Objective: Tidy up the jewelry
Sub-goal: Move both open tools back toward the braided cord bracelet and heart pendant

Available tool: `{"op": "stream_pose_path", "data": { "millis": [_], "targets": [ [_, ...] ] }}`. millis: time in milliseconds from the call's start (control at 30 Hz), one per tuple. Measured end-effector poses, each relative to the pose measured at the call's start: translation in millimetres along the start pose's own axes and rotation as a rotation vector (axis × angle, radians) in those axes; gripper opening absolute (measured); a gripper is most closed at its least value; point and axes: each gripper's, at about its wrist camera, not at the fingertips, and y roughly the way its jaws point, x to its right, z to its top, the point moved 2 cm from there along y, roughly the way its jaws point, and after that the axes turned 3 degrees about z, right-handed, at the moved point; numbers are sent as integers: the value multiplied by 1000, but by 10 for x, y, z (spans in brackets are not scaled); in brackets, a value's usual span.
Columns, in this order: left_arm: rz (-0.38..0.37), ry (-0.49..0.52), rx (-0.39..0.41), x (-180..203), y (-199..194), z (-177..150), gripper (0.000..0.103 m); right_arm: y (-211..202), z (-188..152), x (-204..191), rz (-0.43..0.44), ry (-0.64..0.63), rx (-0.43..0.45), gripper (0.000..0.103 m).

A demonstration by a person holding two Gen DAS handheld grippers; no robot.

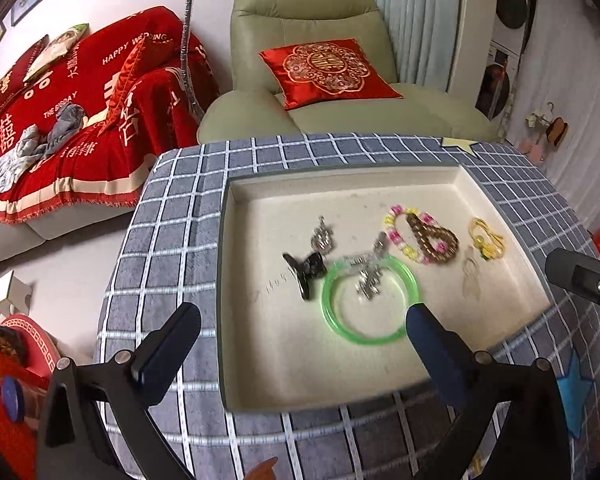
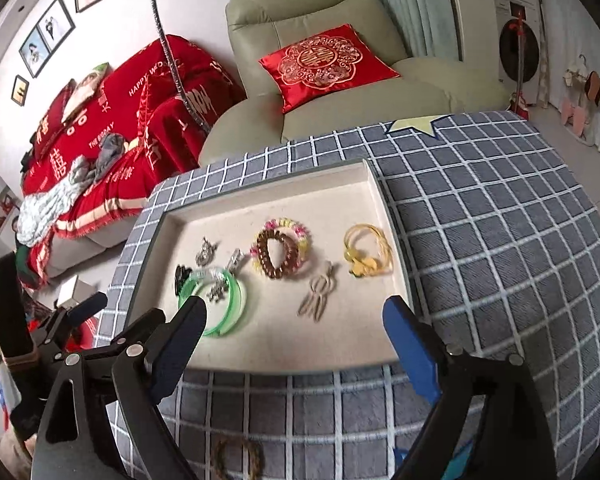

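A cream tray (image 1: 284, 376) (image 2: 364, 184) sits on the grey checked table. In it lie a green bangle (image 1: 342, 328) (image 2: 236, 308), a black hair clip (image 1: 304, 270) (image 2: 181, 276), silver charms (image 1: 324, 236) (image 2: 207, 252), a brown bead bracelet (image 1: 436, 240) (image 2: 274, 256) inside a pink-yellow bead bracelet (image 1: 396, 236) (image 2: 296, 228), a yellow cord piece (image 1: 486, 238) (image 2: 366, 252) and a pale clip (image 1: 472, 276) (image 2: 318, 292). My left gripper (image 1: 304, 344) is open and empty above the tray's near left. My right gripper (image 2: 296, 332) is open and empty above the tray's near edge.
A green armchair (image 1: 340, 112) (image 2: 340, 92) with a red cushion stands behind the table. A red-covered sofa (image 1: 72, 120) (image 2: 112, 140) is at the left. A brown bracelet (image 2: 236, 460) lies on the cloth near the front edge. Red boxes (image 1: 12, 380) stand at the left.
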Motion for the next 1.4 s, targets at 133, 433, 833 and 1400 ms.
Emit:
{"op": "stream_pose_path", "data": {
  "millis": [133,433,833,1400],
  "targets": [
    [-12,13,-7,26,-184,-168,103,-166,-165,2,3,-3,-12,92],
    [-2,56,5,110,-503,-562,103,-439,-683,-30,30,-10,-73,92],
    [-79,77,-83,210,-478,-905,103,-575,-1440,-120,6,-78,-157,92],
    [-107,97,-169,472,-314,-1058,103,-463,-1877,-294,-3,-151,-213,92]
  ]
}}
